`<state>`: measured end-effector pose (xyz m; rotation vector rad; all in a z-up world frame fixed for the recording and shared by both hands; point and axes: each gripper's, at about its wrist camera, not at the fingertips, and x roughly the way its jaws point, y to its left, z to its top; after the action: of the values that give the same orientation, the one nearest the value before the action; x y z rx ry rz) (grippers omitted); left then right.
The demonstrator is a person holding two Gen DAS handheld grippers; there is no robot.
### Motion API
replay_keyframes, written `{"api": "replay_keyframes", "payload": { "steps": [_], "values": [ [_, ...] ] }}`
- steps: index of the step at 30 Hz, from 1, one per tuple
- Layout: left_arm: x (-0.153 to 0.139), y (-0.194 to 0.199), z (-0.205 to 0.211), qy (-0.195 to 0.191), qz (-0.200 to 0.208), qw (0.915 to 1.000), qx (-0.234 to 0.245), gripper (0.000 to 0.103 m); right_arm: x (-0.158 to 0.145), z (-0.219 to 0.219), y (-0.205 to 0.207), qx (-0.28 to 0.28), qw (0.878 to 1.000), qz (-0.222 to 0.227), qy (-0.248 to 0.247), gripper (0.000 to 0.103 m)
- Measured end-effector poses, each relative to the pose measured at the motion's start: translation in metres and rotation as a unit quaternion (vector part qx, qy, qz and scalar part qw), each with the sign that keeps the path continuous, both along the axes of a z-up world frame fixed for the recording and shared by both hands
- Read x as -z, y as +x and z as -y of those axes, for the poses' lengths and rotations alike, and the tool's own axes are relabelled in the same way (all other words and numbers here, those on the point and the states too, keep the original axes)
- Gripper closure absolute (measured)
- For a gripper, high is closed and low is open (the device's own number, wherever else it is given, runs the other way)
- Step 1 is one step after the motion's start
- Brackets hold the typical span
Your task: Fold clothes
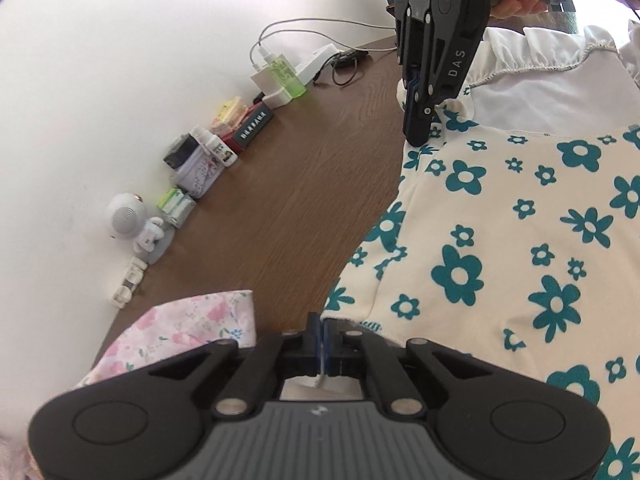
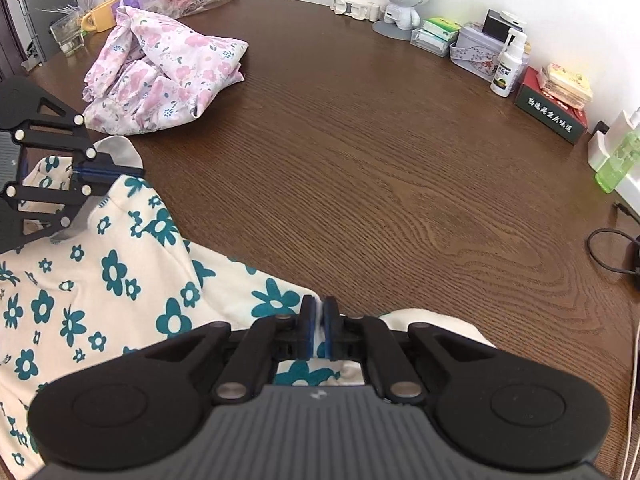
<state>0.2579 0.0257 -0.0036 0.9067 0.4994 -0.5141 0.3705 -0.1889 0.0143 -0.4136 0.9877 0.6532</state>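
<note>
A pink floral garment (image 2: 168, 68) lies at ten o'clock on the table (image 2: 380, 168), boxes and bottles (image 2: 508, 68) toward two. Both the left gripper (image 1: 322, 340) and right gripper (image 2: 319, 330) clamp the cream, teal-flowered garment (image 2: 100, 280) at its edge, at seven o'clock.

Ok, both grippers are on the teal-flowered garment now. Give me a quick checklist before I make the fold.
1. Left gripper shut on the cream garment with teal flowers: ok, cloth pinched at its edge.
2. Right gripper shut on the same garment: ok.
3. Brown wooden table ahead free for the fold: ok.
4. Pink floral garment clear of the fold path: ok, apart, though near the left gripper.
5. Garment lying flat: not ok, ridges between the grippers.
6. White ruffled part tucked: cannot tell.
</note>
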Motion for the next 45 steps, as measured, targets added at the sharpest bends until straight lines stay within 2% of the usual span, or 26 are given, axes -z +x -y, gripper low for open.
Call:
{"api": "replay_keyframes", "payload": {
  "steps": [2, 7, 10, 13, 17, 20, 21, 22, 25, 27, 29, 32, 35, 36, 39, 41, 45],
  "values": [
    [-0.001, -0.005, -0.001, 0.007, 0.022, 0.9997, 0.000, 0.103, -0.001, -0.001, -0.002, 0.014, 1.000, 0.024, -0.006, 0.100],
    [-0.001, -0.014, -0.003, 0.024, 0.050, 0.9985, -0.003, 0.103, -0.009, 0.006, 0.000, 0.051, 0.997, 0.054, 0.027, 0.100],
    [0.004, -0.012, -0.006, 0.039, 0.044, 0.9981, -0.017, 0.103, -0.005, 0.008, 0.004, 0.071, 0.995, 0.063, 0.019, 0.100],
    [0.008, -0.009, -0.008, 0.028, 0.018, 0.9991, -0.028, 0.101, 0.005, 0.009, 0.007, 0.082, 0.995, 0.057, 0.016, 0.100],
    [-0.009, -0.013, -0.019, -0.025, 0.007, 0.9980, -0.058, 0.094, -0.004, 0.018, 0.002, 0.101, 0.992, 0.054, 0.047, 0.097],
    [-0.028, -0.022, -0.036, -0.076, -0.005, 0.9919, -0.101, 0.074, -0.021, 0.030, -0.009, 0.109, 0.990, 0.046, 0.079, 0.086],
    [-0.033, -0.025, -0.042, -0.091, -0.013, 0.9888, -0.117, 0.063, -0.027, 0.034, -0.013, 0.110, 0.989, 0.042, 0.089, 0.076],
    [-0.037, -0.030, -0.048, -0.103, -0.026, 0.9851, -0.135, 0.056, -0.032, 0.037, -0.021, 0.104, 0.989, 0.037, 0.096, 0.071],
    [-0.043, -0.047, -0.067, -0.147, -0.074, 0.9683, -0.188, 0.054, -0.041, 0.037, -0.049, 0.080, 0.992, 0.027, 0.098, 0.065],
    [-0.044, -0.060, -0.077, -0.183, -0.105, 0.9549, -0.208, 0.054, -0.043, 0.035, -0.073, 0.057, 0.993, 0.022, 0.098, 0.060],
    [-0.043, -0.072, -0.080, -0.211, -0.122, 0.9475, -0.207, 0.054, -0.043, 0.031, -0.101, 0.031, 0.994, 0.024, 0.100, 0.057],
    [-0.031, -0.079, -0.070, -0.199, -0.133, 0.9477, -0.211, 0.059, -0.036, 0.022, -0.133, 0.001, 0.995, 0.012, 0.101, 0.057],
    [-0.019, -0.085, -0.059, -0.187, -0.143, 0.9476, -0.216, 0.082, -0.022, 0.008, -0.164, -0.036, 0.995, -0.005, 0.092, 0.058],
    [-0.016, -0.087, -0.058, -0.184, -0.144, 0.9473, -0.219, 0.094, -0.017, 0.003, -0.174, -0.050, 0.995, -0.006, 0.085, 0.059],
    [-0.011, -0.092, -0.060, -0.183, -0.133, 0.9457, -0.233, 0.095, -0.003, -0.003, -0.196, -0.067, 0.996, -0.007, 0.062, 0.060],
    [-0.008, -0.097, -0.062, -0.182, -0.123, 0.9446, -0.244, 0.095, 0.004, 0.005, -0.203, -0.059, 0.996, -0.016, 0.067, 0.061],
    [-0.004, -0.112, -0.067, -0.162, -0.085, 0.9451, -0.270, 0.094, 0.008, 0.026, -0.213, -0.035, 0.996, -0.004, 0.083, 0.061]
  ]
}}
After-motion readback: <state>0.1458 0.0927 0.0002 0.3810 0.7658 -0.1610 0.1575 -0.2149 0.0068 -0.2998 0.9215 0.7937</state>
